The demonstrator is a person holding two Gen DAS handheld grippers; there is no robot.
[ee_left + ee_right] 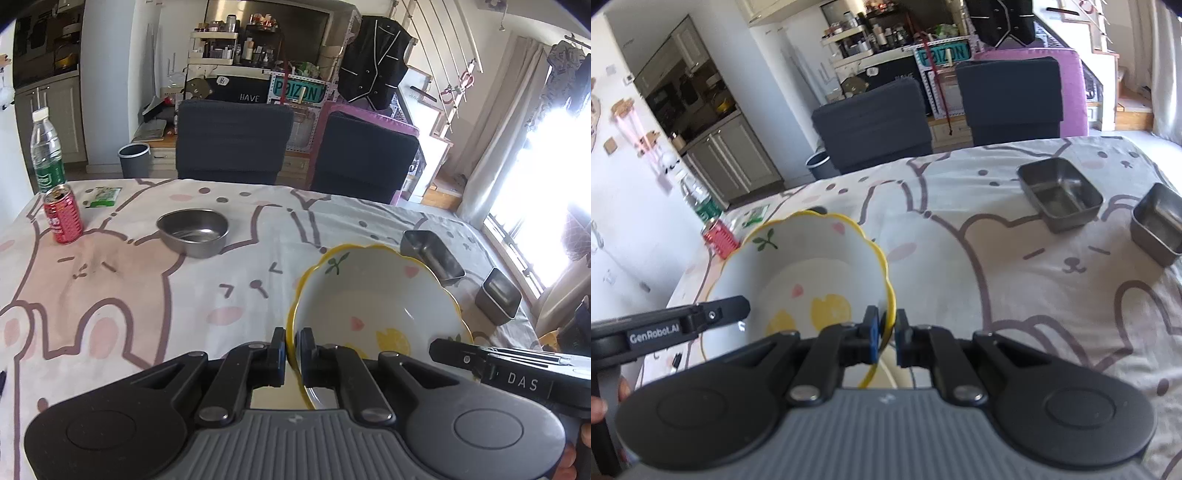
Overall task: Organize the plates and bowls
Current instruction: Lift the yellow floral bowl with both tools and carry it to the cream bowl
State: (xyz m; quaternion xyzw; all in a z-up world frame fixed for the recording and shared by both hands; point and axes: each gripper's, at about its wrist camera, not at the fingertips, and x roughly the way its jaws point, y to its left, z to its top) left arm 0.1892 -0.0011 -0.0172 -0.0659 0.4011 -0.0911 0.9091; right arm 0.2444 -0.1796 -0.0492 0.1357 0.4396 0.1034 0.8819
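Grippers: our left gripper (293, 356) and right gripper (886, 338) each clamp the rim of one yellow-edged bowl (373, 306), lifted above the table (129, 295).
Steel dishes: we count three, one rounded steel bowl (192, 230) and two square steel containers (1060, 194).
Drinks: one can (63, 214), one bottle (46, 151).

White ceramic bowl (373, 306) with a wavy yellow rim, lemon, leaf and pink heart prints inside, is up off the bunny-print cloth, tilted, its rim pinched on two opposite sides. Back left sits a round steel bowl (192, 232), upright and seemingly empty. Off right, two rectangular steel dishes (1060, 192) (1158, 223) rest side by side, slightly apart.
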